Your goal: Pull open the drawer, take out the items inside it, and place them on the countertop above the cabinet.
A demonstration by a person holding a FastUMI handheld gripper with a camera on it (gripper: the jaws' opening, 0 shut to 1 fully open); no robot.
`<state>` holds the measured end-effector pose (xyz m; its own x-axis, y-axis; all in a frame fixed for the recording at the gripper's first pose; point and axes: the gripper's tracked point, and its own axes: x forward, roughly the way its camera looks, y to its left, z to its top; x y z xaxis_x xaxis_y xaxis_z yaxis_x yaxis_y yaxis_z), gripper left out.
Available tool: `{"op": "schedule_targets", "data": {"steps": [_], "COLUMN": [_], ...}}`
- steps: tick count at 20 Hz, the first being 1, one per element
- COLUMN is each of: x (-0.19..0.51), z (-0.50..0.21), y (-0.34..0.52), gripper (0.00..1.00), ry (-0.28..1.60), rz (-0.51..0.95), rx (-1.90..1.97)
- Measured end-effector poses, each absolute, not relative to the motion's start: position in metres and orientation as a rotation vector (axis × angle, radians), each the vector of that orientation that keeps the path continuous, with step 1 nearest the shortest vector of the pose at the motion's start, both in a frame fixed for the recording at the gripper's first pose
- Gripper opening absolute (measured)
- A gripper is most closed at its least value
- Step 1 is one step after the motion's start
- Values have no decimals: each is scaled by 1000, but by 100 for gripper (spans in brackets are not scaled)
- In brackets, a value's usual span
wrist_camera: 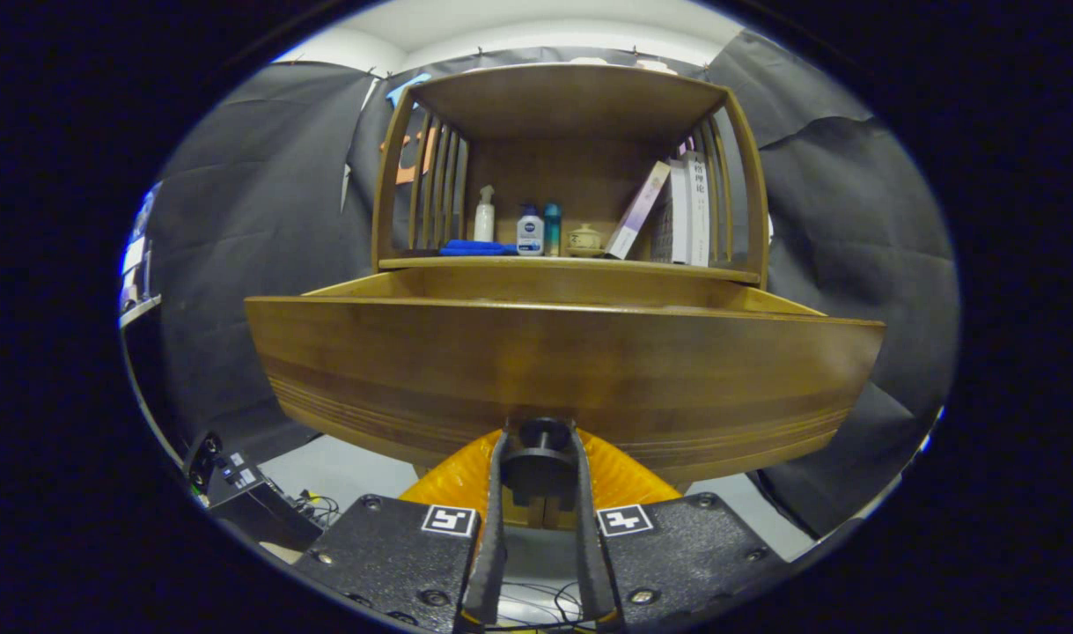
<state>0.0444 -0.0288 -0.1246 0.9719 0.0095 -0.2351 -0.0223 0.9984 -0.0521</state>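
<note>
the gripper [540, 458] has its two fingers [496, 519] closed on the round dark knob [540, 467] that sticks out low on the wide brown wooden drawer front [562, 370], one finger pressing each side of it. the drawer stands pulled partway out of the cabinet, its side walls [360, 283] running back to the body; what lies inside is hidden behind the tall front. just above and behind sits the wooden countertop shelf [571, 262], framed by slatted sides. on it, from one side across: a flat blue cloth [476, 249], a white spray bottle [484, 216], a white bottle with a blue cap [530, 232], a teal bottle [552, 227], a small cream lidded pot [584, 239], and leaning books [677, 216].
</note>
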Motion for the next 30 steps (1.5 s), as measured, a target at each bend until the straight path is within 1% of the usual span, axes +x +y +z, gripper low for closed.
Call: {"op": "schedule_targets", "data": {"steps": [3, 6, 8, 10, 13, 15, 19, 26, 30], "x": [35, 35, 28, 22, 21, 29, 61, 114, 138], "z": [-128, -129, -120, -87, -40, -18, -10, -25, -44], "y": [-24, -25, -26, -18, -9, -3, 1, 0, -16], "gripper": [37, 37, 45, 51, 65, 68, 71, 71, 71], "ry": [245, 282, 313, 281, 255, 256, 379, 662, 825], "rz": [38, 29, 30, 65, 114, 132, 157, 184, 106], "rx": [-71, -63, -50, -51, -45, -25, -29, 26, -30]}}
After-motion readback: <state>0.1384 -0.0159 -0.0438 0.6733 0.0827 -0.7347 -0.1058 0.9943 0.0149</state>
